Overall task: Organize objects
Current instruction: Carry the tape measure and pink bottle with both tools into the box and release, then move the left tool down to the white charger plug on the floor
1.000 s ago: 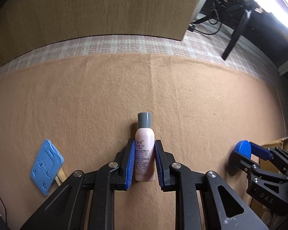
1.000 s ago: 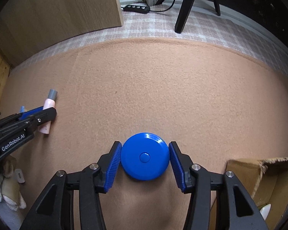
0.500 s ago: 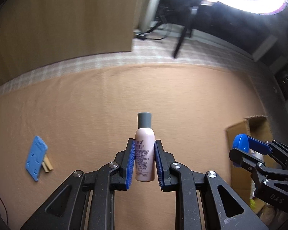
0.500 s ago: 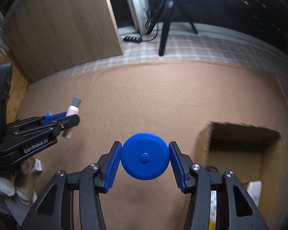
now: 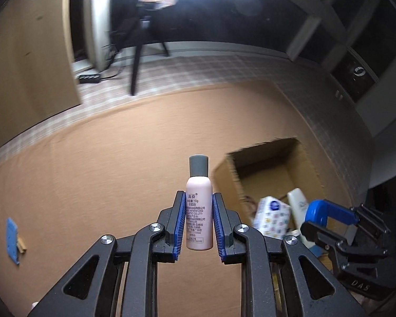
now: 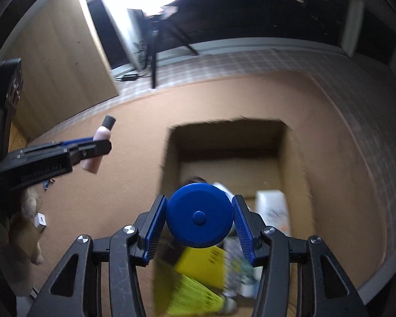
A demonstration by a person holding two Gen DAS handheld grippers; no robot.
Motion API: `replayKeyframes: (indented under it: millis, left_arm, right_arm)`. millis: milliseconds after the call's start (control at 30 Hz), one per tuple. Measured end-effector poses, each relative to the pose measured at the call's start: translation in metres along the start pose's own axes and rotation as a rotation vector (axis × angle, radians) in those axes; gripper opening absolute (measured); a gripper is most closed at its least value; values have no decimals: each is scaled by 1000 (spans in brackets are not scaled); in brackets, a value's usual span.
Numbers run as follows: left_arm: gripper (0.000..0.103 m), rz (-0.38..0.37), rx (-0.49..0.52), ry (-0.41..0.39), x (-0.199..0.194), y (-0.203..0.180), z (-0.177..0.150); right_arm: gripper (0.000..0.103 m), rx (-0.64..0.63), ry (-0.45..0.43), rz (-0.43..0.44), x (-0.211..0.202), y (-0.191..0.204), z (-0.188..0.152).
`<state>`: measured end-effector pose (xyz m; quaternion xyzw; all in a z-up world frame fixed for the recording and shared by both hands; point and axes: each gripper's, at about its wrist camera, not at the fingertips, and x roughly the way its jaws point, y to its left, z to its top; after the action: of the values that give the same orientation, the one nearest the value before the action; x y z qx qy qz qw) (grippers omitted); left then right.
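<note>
Pink bottle (image 5: 199, 212) with grey cap clamped upright in narrowly parted left claw (image 5: 199, 228). Blue round tape measure (image 6: 199, 215) gripped in wider-set right claw (image 6: 199, 222), above open cardboard box (image 6: 290, 142). Both lifted off the brown carpet (image 5: 105, 163) since a second ago; box newly in view beneath.

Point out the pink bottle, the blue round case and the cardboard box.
pink bottle (image 5: 199, 211): left wrist view, on its printed label.
blue round case (image 6: 199, 215): right wrist view, on the button at its centre.
cardboard box (image 6: 228, 138): right wrist view, on its far inner wall.
</note>
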<state>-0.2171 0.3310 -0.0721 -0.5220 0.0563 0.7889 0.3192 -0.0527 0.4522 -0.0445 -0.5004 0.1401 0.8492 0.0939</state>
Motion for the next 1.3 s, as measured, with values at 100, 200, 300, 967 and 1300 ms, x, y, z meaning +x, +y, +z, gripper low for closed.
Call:
replayKeyframes:
  millis: [100,200,300,967,1300]
  left_arm:
    - [21,-21,36,12,11,-26,3]
    - [21,-44,61,29,19,-49,6]
    - [21,-60,81,44,28,-69,8]
    - [42,-64,128,58,31,-92,0]
    - [42,-28,71,2,-18,-45,-25]
  right_arm:
    - [46,30,0,-19,-7,-19,-12]
    - [46,55,1,-26,-12,-34,-22]
    - [46,70,6,-32,-11,-43,-28]
    - [52,44,15,-19,-16,-46,-45]
    - [52,23,-7,22,-25,-17,-45]
